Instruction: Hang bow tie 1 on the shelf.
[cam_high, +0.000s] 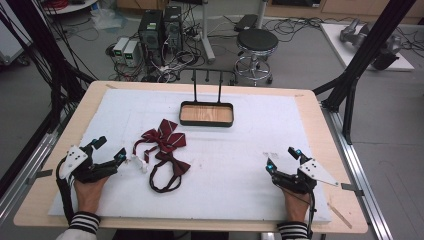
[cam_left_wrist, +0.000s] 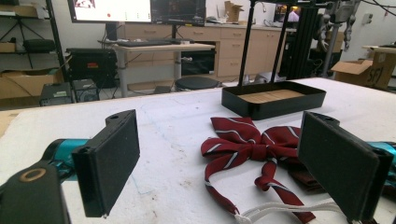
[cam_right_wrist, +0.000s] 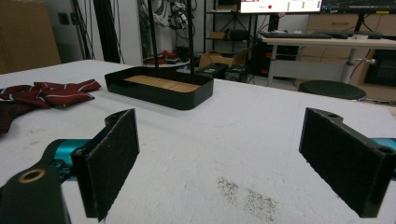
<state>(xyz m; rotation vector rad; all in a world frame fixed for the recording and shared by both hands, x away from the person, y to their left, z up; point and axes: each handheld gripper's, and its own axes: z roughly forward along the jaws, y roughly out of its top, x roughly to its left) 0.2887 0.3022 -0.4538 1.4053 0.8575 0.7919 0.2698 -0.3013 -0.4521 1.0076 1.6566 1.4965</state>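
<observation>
Left gripper (cam_high: 111, 150) fingers spread, empty, beside dark-red striped fabric bow tie (cam_high: 165, 145); right gripper (cam_high: 281, 159) fingers spread, empty.

Striped cloth bow tie (cam_high: 165, 142), matt

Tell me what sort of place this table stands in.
Most likely a lab or workshop: computer towers with tangled cables sit on the floor behind the table, monitors stand on a desk, and a stool waits nearby.
</observation>
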